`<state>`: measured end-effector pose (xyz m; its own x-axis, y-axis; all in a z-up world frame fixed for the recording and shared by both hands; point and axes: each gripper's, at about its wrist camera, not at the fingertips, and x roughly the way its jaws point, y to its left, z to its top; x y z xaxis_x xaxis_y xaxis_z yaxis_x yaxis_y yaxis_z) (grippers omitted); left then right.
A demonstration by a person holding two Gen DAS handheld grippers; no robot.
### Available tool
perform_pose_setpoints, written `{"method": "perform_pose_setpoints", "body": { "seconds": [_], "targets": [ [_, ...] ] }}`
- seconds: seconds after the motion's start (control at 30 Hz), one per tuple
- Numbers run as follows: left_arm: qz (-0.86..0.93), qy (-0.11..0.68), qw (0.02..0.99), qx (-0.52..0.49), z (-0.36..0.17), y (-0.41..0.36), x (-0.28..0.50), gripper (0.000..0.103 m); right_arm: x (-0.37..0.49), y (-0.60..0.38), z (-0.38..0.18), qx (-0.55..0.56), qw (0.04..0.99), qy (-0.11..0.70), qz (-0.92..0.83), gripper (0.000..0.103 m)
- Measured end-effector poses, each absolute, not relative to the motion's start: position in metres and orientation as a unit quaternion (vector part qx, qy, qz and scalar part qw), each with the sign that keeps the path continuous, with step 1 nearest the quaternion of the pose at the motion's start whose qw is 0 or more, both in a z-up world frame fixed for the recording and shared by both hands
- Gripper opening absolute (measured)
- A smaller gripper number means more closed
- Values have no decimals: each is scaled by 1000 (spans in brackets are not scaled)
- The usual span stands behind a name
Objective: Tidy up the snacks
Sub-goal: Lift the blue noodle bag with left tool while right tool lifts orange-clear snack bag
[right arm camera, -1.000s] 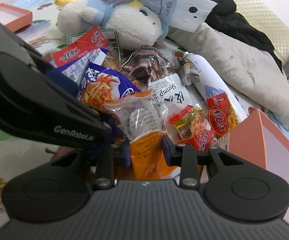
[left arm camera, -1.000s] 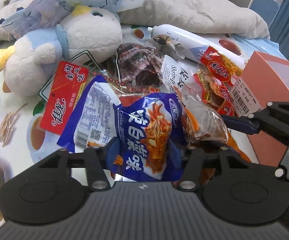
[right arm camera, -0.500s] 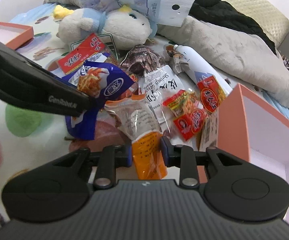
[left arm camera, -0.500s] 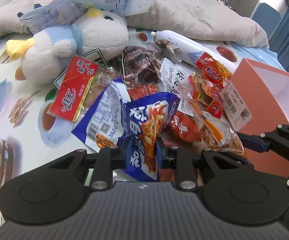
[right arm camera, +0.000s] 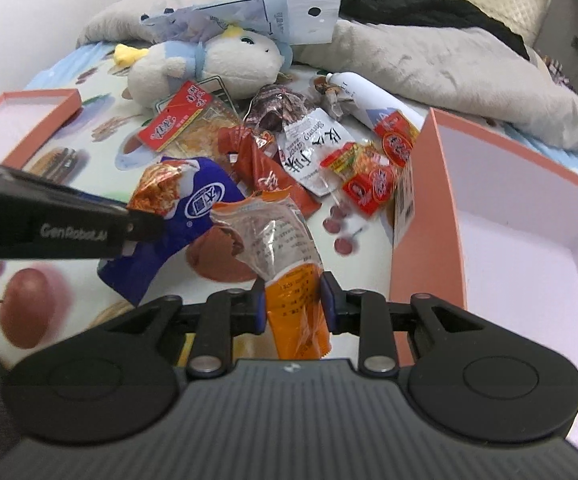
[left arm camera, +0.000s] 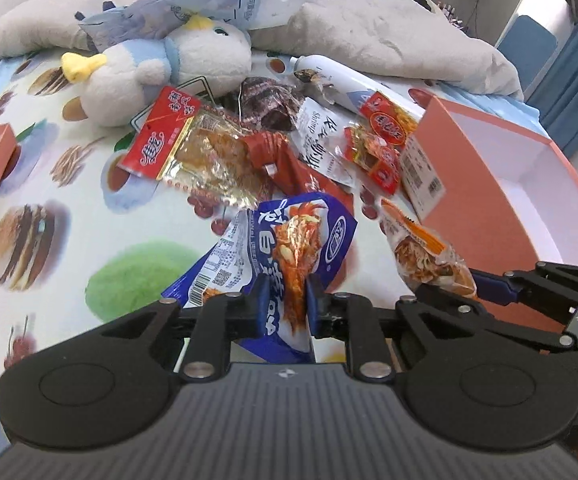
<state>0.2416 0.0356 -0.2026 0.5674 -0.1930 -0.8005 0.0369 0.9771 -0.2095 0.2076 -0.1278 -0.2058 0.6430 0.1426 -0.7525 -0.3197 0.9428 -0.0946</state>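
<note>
My left gripper (left arm camera: 287, 304) is shut on a blue snack bag (left arm camera: 289, 248) and holds it lifted above the bed; the bag also shows in the right wrist view (right arm camera: 193, 208). My right gripper (right arm camera: 293, 304) is shut on an orange and clear snack packet (right arm camera: 285, 252), lifted beside the salmon box (right arm camera: 421, 216); the packet shows in the left wrist view (left arm camera: 429, 256). A pile of snack packets (left arm camera: 273, 148) lies on the printed sheet behind. The open salmon box (left arm camera: 461, 184) stands at the right.
A plush duck (left arm camera: 161, 68), a white tube (left arm camera: 337, 80), a grey blanket (left arm camera: 389, 36) and a paper bag lie at the back. A second salmon tray (right arm camera: 29, 120) sits at the left. The sheet (left arm camera: 69, 216) is bare at the left front.
Both grippers have lifted and pulled back from the pile with their packets. The left gripper closed tight on the blue bag. More of both boxes is in view.
</note>
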Motion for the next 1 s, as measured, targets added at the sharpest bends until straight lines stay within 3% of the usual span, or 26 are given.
{"method": "perform_pose_setpoints", "body": {
  "seconds": [0.4,1.0],
  "targets": [
    [-59,438,888,-124,-179,32,208,18,173,-151,-191,-9,905,408,122,30],
    [-91,385,908,-139,-97,14,214,17,174,-180,-115,16,934,333,127,30]
  ]
}}
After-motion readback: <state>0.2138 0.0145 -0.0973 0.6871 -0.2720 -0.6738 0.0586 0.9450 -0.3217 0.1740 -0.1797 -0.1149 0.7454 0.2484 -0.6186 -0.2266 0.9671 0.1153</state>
